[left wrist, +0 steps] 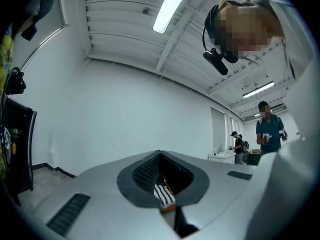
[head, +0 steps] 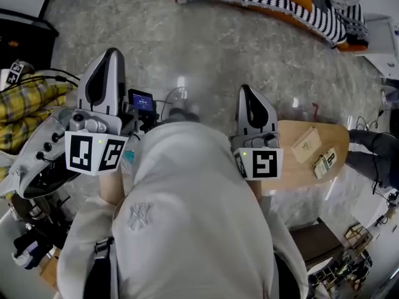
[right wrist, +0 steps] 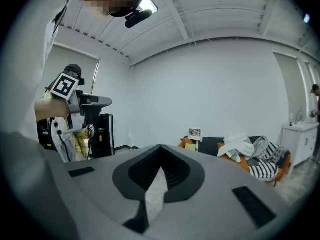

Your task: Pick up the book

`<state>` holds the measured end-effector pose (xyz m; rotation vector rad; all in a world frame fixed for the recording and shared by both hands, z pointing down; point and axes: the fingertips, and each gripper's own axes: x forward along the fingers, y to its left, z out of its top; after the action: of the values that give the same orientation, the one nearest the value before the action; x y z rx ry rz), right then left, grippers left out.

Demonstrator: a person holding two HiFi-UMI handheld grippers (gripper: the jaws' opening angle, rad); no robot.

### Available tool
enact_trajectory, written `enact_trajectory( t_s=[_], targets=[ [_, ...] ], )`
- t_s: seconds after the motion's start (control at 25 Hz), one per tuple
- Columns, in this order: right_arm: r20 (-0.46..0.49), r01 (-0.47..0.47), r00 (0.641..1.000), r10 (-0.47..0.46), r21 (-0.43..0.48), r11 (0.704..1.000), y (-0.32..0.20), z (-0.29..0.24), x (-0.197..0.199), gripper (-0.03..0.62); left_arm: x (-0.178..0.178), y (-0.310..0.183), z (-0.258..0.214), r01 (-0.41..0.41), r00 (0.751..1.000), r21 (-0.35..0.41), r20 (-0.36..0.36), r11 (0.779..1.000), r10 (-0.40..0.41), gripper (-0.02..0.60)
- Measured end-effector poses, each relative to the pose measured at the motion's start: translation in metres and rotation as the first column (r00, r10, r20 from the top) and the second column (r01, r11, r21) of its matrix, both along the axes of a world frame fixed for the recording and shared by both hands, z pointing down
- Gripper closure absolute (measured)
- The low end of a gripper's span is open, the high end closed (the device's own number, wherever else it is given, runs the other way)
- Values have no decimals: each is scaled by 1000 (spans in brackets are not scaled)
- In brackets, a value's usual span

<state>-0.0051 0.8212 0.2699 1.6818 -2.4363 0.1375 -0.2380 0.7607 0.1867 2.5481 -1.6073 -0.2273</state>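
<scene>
**Readable marks, head view**

1. Pale grey fabric garment just below your head camera: a stitched, same-colour monogram. It reads as an N interlocked with a Y.
2. White cube on your left gripper: two black-and-white square coded markers, no letters.
3. White cube on your right gripper: markers of the same kind, no letters.
4. Small tan cardboard box on the round wooden table: a printed emblem, too small to read.
5. Flat printed pack just beside that box: dark lettering, which you cannot make out.
6. Small blue-lit screen: nothing on it is legible.
</scene>
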Motion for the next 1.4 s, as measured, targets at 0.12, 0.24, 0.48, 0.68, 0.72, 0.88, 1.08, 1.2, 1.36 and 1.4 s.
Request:
enact_trajectory(
  t_s=[0.12, 0.24, 0.48, 0.68, 0.72, 0.88, 1.08, 1.2, 1.36, 1.4],
  targets=[
    [-1, 7, 1000, -7, 9, 1000, 1, 1, 4, 577, 1, 2, 0, 13, 1000, 7, -4, 1000, -13, 572],
    [4, 18, 1000, -18, -4, 1000, 2, 4, 9, 577, 5, 3, -1, 23, 1000, 13, -11, 1000, -23, 572],
    [85, 107, 991, -106, -8, 994, 3, 5, 8, 577, 8, 2, -5, 31, 999, 12, -16, 999, -31, 572],
    [91, 136, 987, -135, -12, 991, -19, 11, 2, 577, 1, -19, 3, 56, 998, 3, -26, 998, -55, 572],
    [83, 143, 987, -141, -24, 989, -24, 14, 1, 577, -1, -26, 6, 59, 998, -2, -31, 998, -59, 572],
    [59, 139, 989, -136, -58, 989, -54, 25, 6, 577, -3, -60, 20, 64, 997, -25, -40, 998, -65, 572],
    [76, 99, 993, -94, -72, 992, -110, 26, 16, 577, 8, -117, 26, 36, 998, -43, -48, 998, -38, 572],
    [69, 80, 995, -75, -61, 995, -149, 18, 18, 577, 14, -154, 22, 12, 998, -38, -61, 999, -14, 572],
    [75, 44, 996, -41, -50, 998, -196, 12, 17, 577, 16, -200, 19, -19, 998, -35, -61, 999, 17, 572],
    [72, 42, 997, -39, -54, 998, -205, 13, 17, 577, 15, -211, 19, -23, 998, -35, -59, 999, 21, 572]
  ],
)
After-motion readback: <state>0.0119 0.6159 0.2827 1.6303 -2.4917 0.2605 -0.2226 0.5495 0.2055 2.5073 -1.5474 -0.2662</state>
